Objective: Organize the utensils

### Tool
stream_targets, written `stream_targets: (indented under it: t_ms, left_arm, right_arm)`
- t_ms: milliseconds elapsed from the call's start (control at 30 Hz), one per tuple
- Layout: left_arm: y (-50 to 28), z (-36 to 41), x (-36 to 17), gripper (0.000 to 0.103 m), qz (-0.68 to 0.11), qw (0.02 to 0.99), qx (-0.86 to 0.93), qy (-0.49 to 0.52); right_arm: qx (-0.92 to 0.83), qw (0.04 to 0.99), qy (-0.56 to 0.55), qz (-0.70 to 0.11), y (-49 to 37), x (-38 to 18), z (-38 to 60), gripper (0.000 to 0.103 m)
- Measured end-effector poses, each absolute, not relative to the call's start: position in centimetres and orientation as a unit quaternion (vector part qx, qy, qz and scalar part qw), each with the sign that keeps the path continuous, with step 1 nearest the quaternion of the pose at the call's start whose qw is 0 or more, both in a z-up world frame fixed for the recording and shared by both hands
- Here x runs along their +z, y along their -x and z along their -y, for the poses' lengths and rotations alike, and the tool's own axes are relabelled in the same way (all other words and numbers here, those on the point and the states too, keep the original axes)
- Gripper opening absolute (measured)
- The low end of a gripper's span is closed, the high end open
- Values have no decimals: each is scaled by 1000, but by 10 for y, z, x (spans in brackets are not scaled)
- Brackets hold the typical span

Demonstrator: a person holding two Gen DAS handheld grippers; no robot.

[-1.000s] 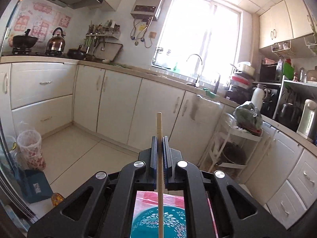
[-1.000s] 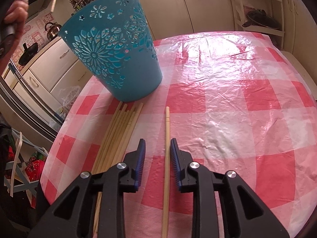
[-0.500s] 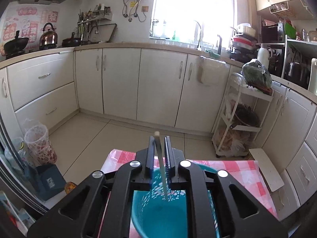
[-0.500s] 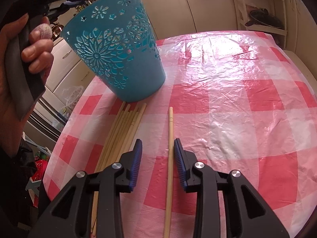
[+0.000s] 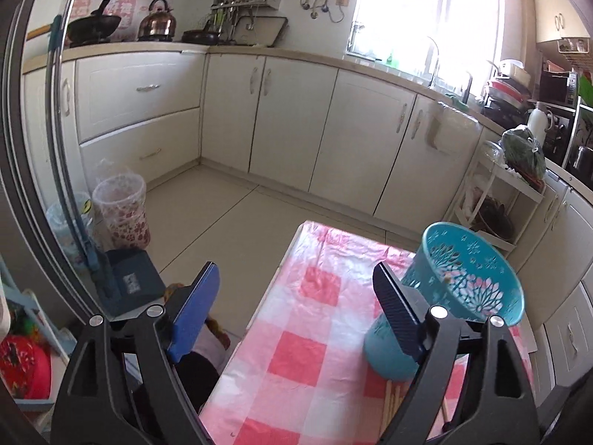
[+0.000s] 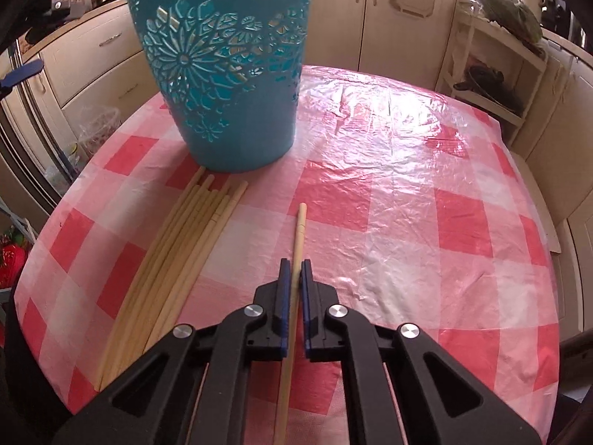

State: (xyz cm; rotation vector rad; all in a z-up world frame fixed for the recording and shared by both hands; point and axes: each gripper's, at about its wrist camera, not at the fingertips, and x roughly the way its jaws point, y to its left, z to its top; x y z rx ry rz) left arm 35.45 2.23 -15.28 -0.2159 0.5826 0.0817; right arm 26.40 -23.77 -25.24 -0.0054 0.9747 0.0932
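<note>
A teal cut-out basket [image 6: 226,63] stands upright on the red-and-white checked table [image 6: 426,222]; it also shows in the left wrist view [image 5: 470,296]. Several pale wooden chopsticks [image 6: 178,252] lie in a bundle in front of it. My right gripper [image 6: 295,265] is shut on a single chopstick [image 6: 299,230] that lies apart to the right of the bundle. My left gripper [image 5: 296,278] is open and empty, held above the table's left edge, with the basket just beyond its right finger. The chopstick ends show below the basket in the left wrist view [image 5: 393,398].
Cream kitchen cabinets [image 5: 289,118] run behind the table. A white shelf rack [image 6: 493,70] stands at the back right. A patterned bin [image 5: 120,211] and a blue box [image 5: 129,278] sit on the floor to the left, beside a fridge edge [image 5: 40,185].
My left gripper has let its chopstick drop into the basket, opened wide and swung left. My right gripper has closed on the single chopstick on the table.
</note>
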Motion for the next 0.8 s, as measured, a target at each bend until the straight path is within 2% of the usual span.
stream_targets:
  t_ms: [133,367,567,700,800]
  left_arm:
    - [-339,-47,-177,81,-313,939,50,131]
    - [-324,-59,-221,81,-368,918,56,134]
    - [-314,-48,-225,81,-377,916,43,128]
    - [-309,-40,-219,81,-370,920,37,123]
    - [-306,-38,-215,81,-363,923,34,121]
  right_arm:
    - [80,876,-135,-455,-254,-234,272,6]
    - [150,908,-248,-302,-243,-124,295,6]
    - [152,938,-259,-175,-304,-49,272,6]
    - [103,955,-236,-149,-354,-47,252,6]
    - [69,960,-216,-161,-377,-64,242,6]
